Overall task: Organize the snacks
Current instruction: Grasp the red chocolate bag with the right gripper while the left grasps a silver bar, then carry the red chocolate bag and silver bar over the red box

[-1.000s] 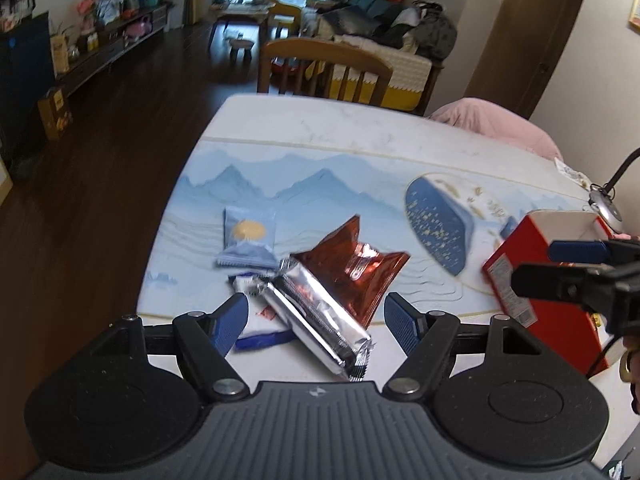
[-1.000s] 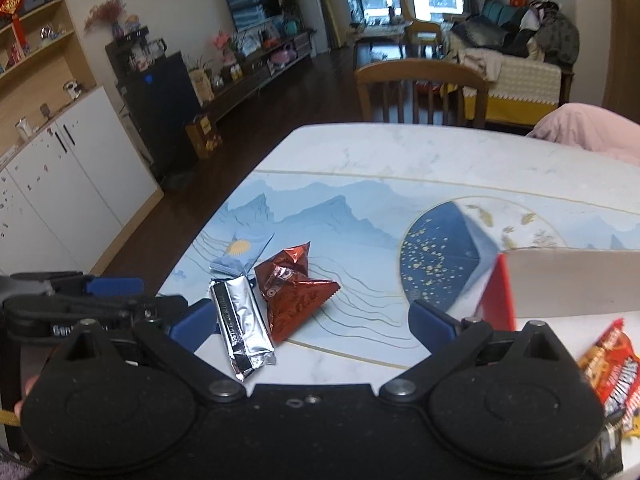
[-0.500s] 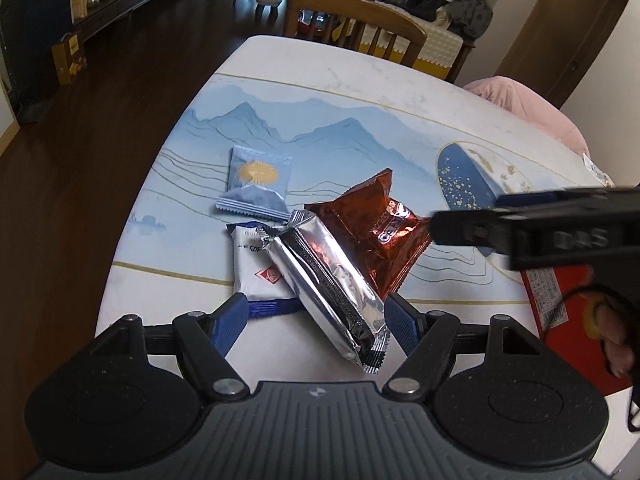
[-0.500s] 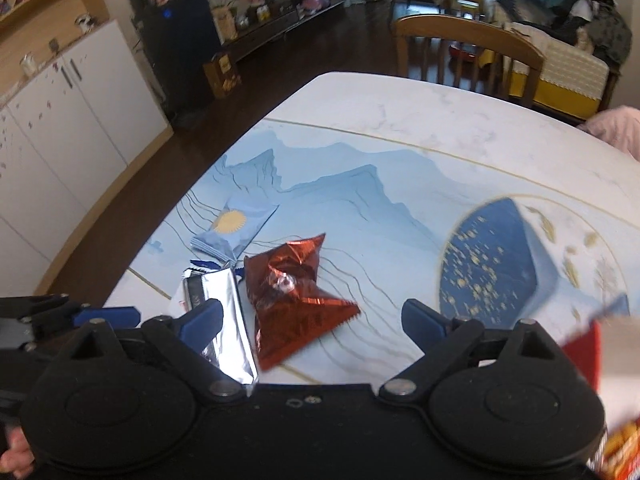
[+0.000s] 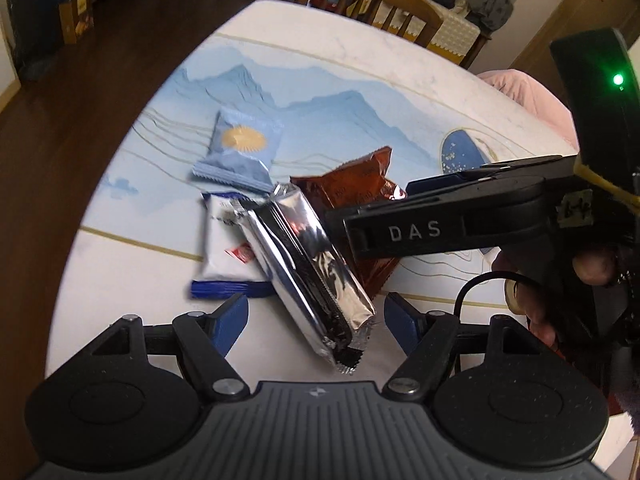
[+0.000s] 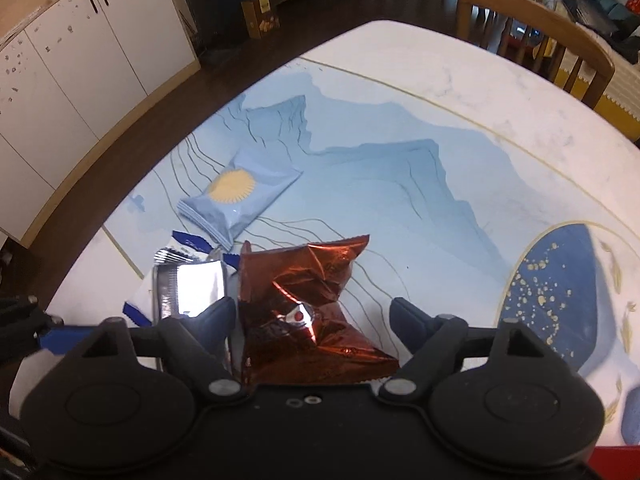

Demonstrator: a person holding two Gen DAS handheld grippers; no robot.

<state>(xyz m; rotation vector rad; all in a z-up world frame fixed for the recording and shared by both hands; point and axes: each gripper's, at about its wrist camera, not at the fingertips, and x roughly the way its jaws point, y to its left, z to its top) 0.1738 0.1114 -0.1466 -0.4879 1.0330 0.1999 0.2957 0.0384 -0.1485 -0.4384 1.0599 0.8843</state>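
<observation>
Near the desk's [image 6: 460, 92] left edge lie a pale blue packet [image 6: 240, 196] with a gold sun, a white-and-blue packet [image 5: 230, 246], a silver wrapper [image 5: 308, 268] between the left hand-held gripper's [image 5: 316, 318] open jaws, and a red-brown foil pouch [image 6: 308, 304] between the right hand-held gripper's [image 6: 312, 314] jaws, which have just been closing but are not yet touching it; its side reads "DAS".

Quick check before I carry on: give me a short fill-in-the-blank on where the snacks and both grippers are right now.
1. The right gripper has its open jaws around the ____ foil packet.
2. The silver packet lies partly on top of the ____ packet.
3. The light blue packet shows a ____ sun.

Missing: red; white; yellow
</observation>
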